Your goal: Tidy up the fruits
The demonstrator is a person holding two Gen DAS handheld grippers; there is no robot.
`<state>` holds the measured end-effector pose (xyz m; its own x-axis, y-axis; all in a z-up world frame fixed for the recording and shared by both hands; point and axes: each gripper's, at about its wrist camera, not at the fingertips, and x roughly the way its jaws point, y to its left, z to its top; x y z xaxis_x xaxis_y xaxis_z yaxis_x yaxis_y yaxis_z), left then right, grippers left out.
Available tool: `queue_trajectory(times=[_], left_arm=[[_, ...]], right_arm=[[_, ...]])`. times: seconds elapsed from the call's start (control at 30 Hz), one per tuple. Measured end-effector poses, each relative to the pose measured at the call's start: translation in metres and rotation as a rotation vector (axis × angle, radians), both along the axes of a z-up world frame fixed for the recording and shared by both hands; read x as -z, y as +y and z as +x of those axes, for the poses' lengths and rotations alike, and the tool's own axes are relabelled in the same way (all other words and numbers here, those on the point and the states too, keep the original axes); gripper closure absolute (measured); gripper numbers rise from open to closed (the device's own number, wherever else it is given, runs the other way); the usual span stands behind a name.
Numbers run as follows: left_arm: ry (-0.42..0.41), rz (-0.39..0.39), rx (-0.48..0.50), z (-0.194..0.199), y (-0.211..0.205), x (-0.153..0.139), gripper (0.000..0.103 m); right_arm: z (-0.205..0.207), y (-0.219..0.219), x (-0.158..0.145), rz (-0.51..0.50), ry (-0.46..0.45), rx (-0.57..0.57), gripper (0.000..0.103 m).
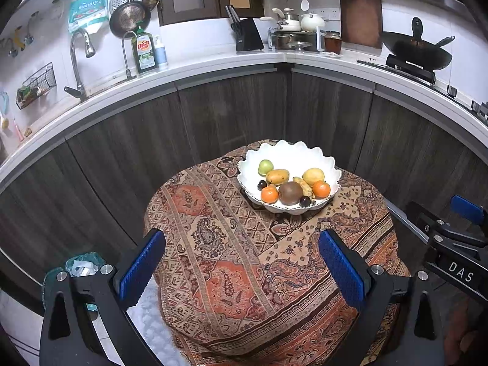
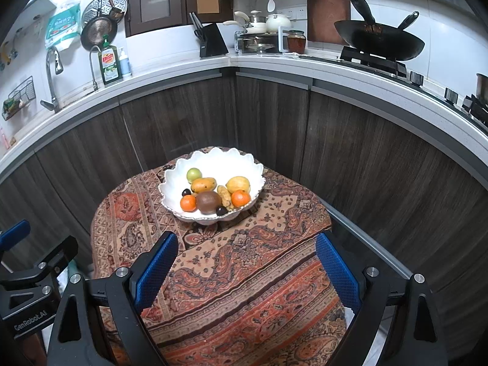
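Observation:
A white scalloped bowl stands at the far side of a small table under a patterned cloth. In it lie a green fruit, a mango, a yellow fruit, a small banana, two oranges, a brown fruit and two dark plums. My left gripper hangs open over the near part of the cloth, nothing between its blue pads. My right gripper is open likewise, well short of the bowl.
Dark wooden cabinets under a white counter curve round behind the table. On the counter are a sink tap, dish soap, a knife block, pots and a wok on the stove.

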<state>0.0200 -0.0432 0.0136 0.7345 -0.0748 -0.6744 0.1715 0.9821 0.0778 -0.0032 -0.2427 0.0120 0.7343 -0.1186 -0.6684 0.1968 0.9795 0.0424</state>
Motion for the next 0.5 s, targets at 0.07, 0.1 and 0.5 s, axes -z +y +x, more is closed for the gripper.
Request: queue_trajectory(times=[0.07, 0.1, 0.5], left_arm=[[0.001, 0.000, -0.001, -0.0001, 0.0000, 0.0002, 0.001], [0.002, -0.001, -0.002, -0.0003, 0.0001, 0.0002, 0.001], [0.006, 0.000, -0.008, 0.0015, 0.0022, 0.0032, 0.001]], right_arm=[[-0.0001, 0.0001, 0.0000, 0.000, 0.000, -0.001, 0.011], [0.0000, 0.0001, -0.0001, 0.000, 0.000, 0.000, 0.011], [0.0006, 0.0004, 0.0006, 0.000, 0.003, -0.001, 0.010]])
